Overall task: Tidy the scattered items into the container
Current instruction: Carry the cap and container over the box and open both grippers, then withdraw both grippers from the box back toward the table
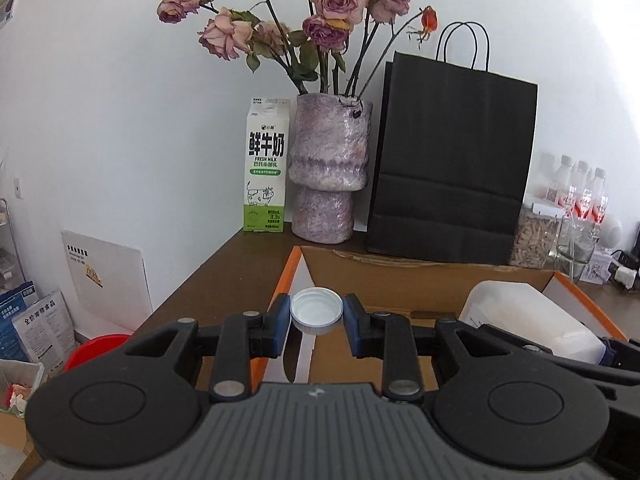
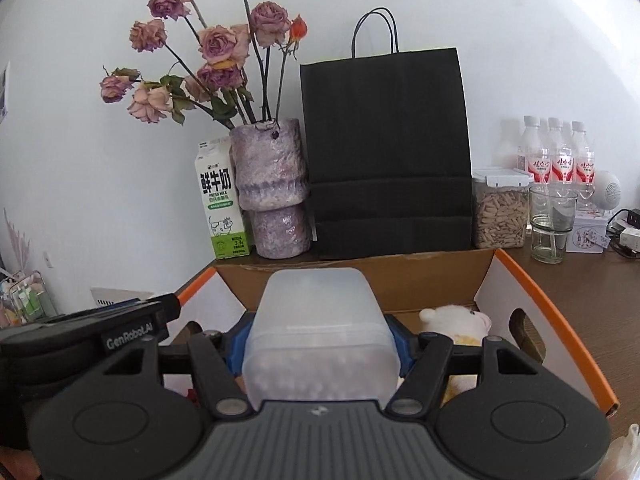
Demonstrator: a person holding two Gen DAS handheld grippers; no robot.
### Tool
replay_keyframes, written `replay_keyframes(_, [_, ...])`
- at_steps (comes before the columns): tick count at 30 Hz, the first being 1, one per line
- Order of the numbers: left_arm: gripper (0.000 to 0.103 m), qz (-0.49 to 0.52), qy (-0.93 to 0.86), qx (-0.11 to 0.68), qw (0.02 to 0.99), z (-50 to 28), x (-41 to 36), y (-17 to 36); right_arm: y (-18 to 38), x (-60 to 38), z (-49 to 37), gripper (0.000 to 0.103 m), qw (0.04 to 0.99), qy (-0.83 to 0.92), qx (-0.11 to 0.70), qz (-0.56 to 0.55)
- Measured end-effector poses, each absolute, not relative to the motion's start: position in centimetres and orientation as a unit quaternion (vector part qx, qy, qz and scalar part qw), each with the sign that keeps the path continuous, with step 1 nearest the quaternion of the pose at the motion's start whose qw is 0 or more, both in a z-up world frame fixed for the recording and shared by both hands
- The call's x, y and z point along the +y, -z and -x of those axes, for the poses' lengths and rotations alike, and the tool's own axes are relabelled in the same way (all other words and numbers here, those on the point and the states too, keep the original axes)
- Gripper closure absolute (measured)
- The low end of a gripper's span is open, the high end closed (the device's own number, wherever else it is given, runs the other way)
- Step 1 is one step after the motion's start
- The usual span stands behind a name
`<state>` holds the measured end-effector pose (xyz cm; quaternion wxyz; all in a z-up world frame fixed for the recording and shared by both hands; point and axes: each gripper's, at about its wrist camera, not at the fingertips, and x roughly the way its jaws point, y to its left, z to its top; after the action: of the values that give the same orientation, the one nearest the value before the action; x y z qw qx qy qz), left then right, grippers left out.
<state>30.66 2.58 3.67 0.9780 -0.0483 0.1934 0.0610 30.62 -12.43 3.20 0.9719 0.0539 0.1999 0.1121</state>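
My left gripper [image 1: 316, 314] is shut on a white round cap [image 1: 317, 310], holding it open side up over the left end of the cardboard box [image 1: 400, 276]. My right gripper [image 2: 320, 350] is shut on a translucent plastic tub [image 2: 320, 336] and holds it above the box [image 2: 500, 280]; the tub also shows in the left wrist view [image 1: 528, 320]. A white plush toy [image 2: 456, 320] lies inside the box to the right of the tub. The left gripper's body [image 2: 80, 340] shows at the left of the right wrist view.
Behind the box stand a milk carton [image 1: 266, 168], a purple vase [image 1: 328, 172] of dried roses, a black paper bag [image 1: 452, 160], a jar of seeds [image 2: 500, 212], a glass [image 2: 552, 224] and water bottles [image 2: 556, 152]. A red bowl [image 1: 96, 348] sits below the table's left edge.
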Motion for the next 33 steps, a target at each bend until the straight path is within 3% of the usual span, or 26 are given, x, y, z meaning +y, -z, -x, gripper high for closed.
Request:
replay_keyframes(23, [0.071, 0.030, -0.058, 0.173, 0.983, -28.6, 1.9, -4.1, -3.0, -12.2, -29.0, 0.036, 0.975, -0.116, 0.188, -0.024])
replay_keyframes(25, [0.054, 0.031, -0.068, 0.165, 0.984, -28.0, 2.0, -4.5, -3.3, -12.4, -28.5, 0.028, 0.977, -0.111, 0.181, -0.024])
replay_keyframes(27, [0.005, 0.037, -0.104, 0.149, 0.983, -27.4, 2.5, -4.9, -3.7, -13.1, -28.1, 0.014, 0.979, -0.100, 0.172, -0.033])
replay_keyframes(30, [0.000, 0.060, -0.096, 0.133, 0.985, -26.7, 3.5, -5.3, -4.1, -14.0, -27.9, 0.000, 0.979, -0.105, 0.167, -0.053])
replay_keyframes(33, [0.000, 0.071, -0.098, 0.140, 0.983, -26.7, 3.7, -5.4, -4.1, -13.7, -27.6, 0.000, 0.979, -0.108, 0.165, -0.045])
